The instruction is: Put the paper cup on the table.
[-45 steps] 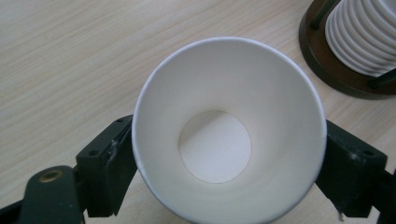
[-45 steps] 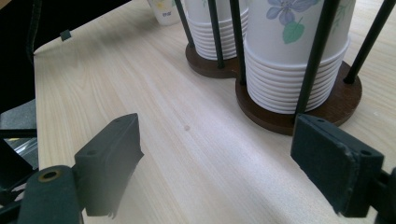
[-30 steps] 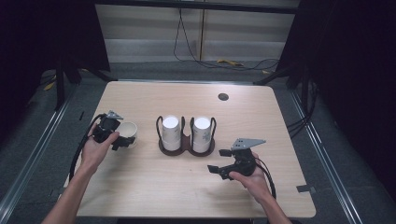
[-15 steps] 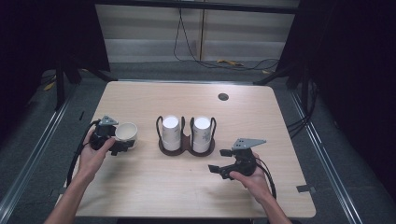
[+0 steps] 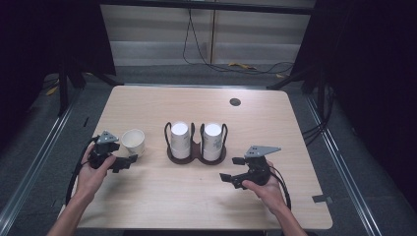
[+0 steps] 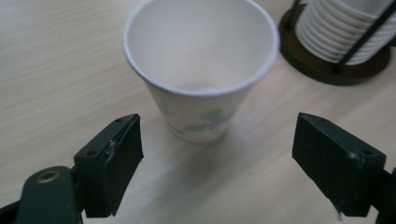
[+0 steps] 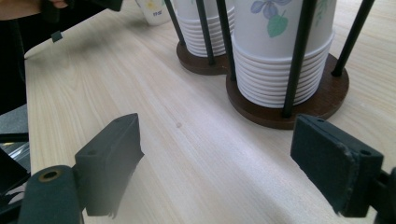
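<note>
Paper cup stands upright, mouth up, left of centre in the high view, clear of the cup holder. Left gripper released, jaws spread just short of the cup; right gripper spread open, idle lower right.

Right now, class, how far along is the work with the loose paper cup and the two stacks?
Done: one paper cup stands upright on the table, apart from the cup holder with its two stacks. In hand: the left hand-held gripper sits open just short of that cup, not touching it. Left: any grasp; the right hand-held gripper waits open beside the holder.
</note>
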